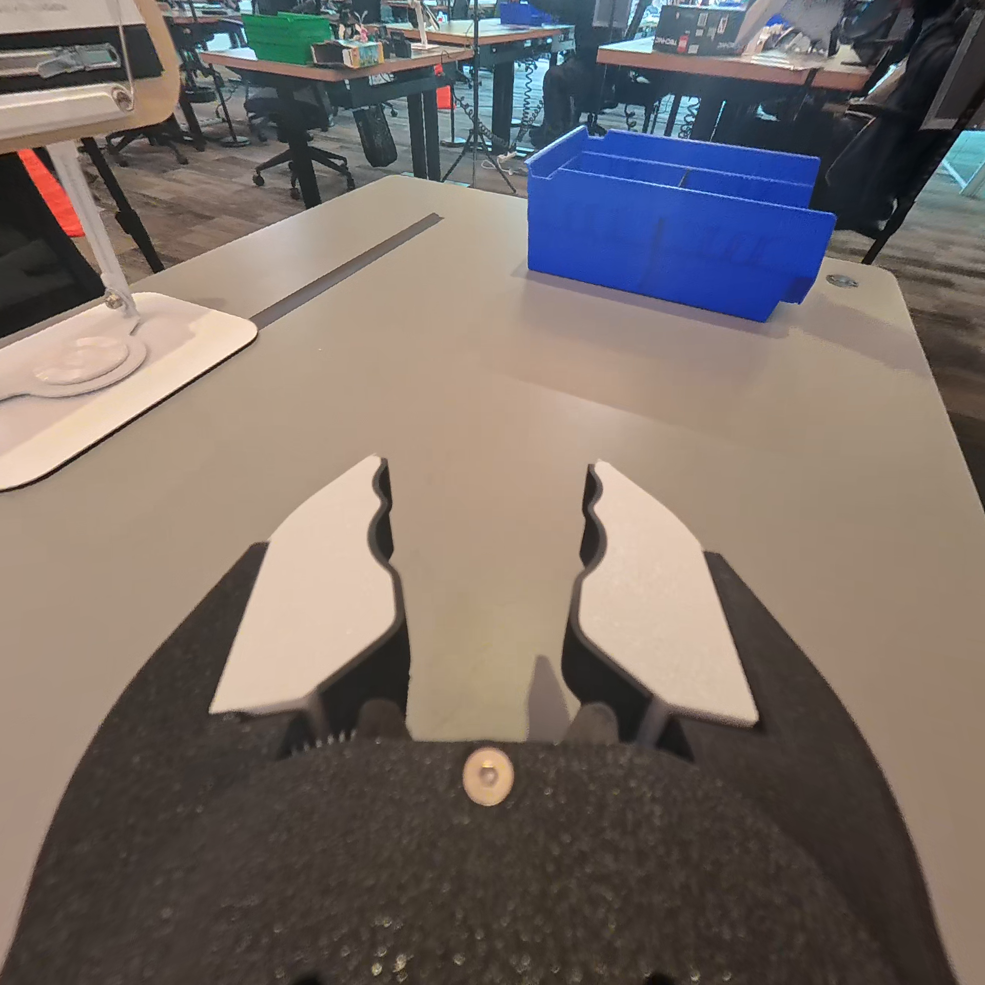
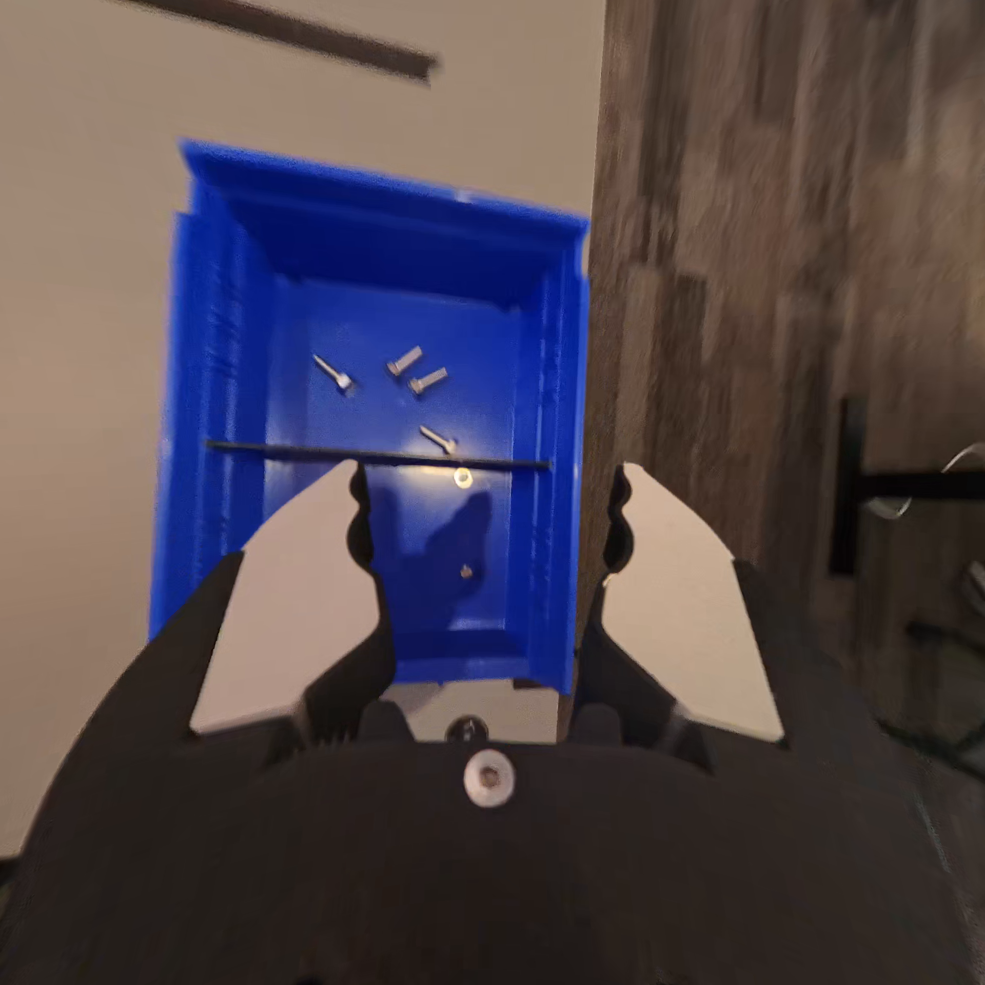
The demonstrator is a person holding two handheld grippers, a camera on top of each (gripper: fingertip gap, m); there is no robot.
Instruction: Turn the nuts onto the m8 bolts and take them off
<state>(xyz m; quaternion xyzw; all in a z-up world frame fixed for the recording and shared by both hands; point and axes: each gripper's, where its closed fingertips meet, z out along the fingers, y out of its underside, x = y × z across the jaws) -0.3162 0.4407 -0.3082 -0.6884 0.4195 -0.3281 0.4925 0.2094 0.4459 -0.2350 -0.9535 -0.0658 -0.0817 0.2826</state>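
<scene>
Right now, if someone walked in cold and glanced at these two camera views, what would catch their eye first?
The bright blue plastic bin at the grey table's far right edge grabs attention first. The right gripper hovers open above it, looking down on four small silver bolts beyond a thin black divider and a small silver nut on the near side. The left gripper is open and empty over bare tabletop.

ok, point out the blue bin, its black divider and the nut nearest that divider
blue bin (image 2: 213,373): right wrist view, left wall.
black divider (image 2: 277,452): right wrist view, left stretch of its top edge.
nut (image 2: 462,477): right wrist view, on its ring, near compartment.
</scene>
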